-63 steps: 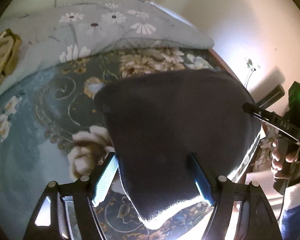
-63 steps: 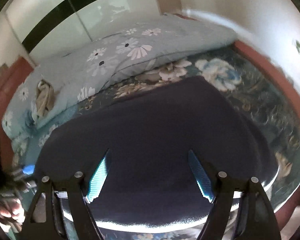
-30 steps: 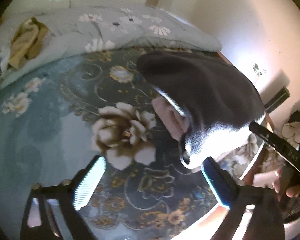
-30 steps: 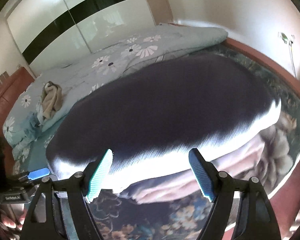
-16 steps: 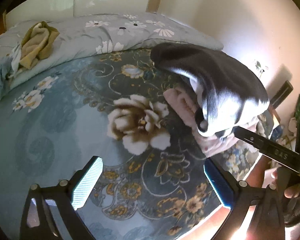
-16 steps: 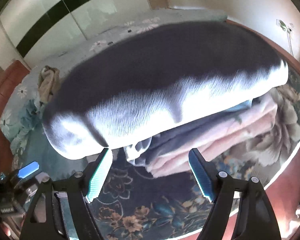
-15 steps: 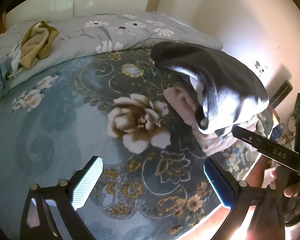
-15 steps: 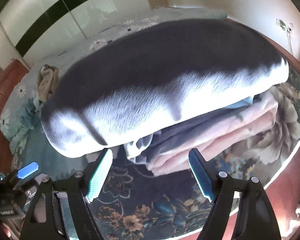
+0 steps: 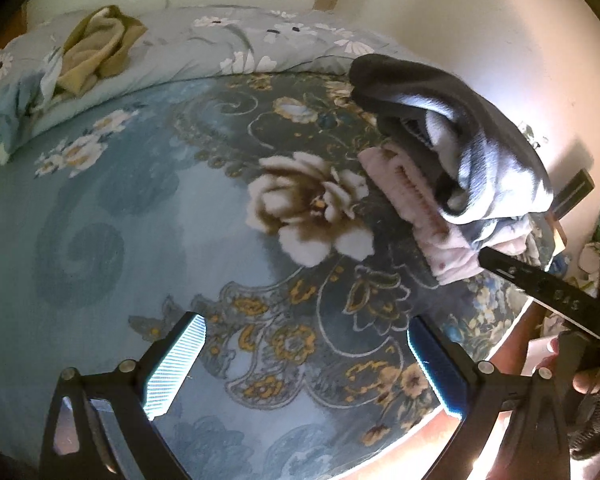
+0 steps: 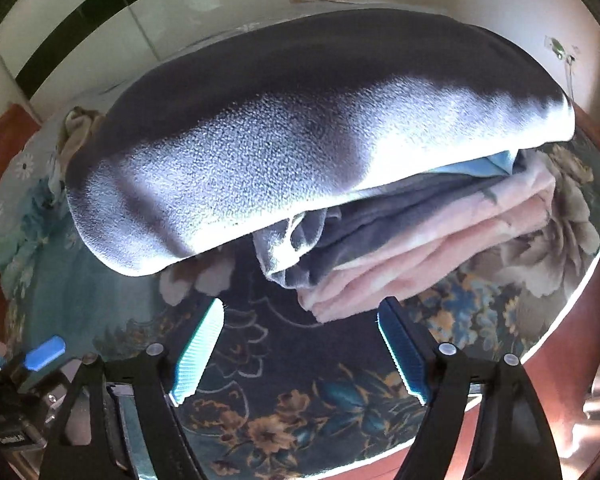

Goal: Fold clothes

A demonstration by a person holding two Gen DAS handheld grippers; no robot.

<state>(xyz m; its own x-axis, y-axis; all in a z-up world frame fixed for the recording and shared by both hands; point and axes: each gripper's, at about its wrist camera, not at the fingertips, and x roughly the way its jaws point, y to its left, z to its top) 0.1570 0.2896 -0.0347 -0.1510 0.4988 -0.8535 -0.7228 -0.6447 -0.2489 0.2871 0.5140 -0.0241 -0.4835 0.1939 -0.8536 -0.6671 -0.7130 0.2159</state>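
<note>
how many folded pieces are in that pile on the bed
3 seen: a dark fleece on top, a grey piece under it, a pink piece at the bottom. More may be hidden between.

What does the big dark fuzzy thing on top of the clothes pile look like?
The dark garment is navy-grey and looks like soft fleece, shining pale where light hits it. It lies folded, rounded at its near edge, on top of a pile of folded pink clothes on the flowered bedspread. No gripper touches it.
</note>
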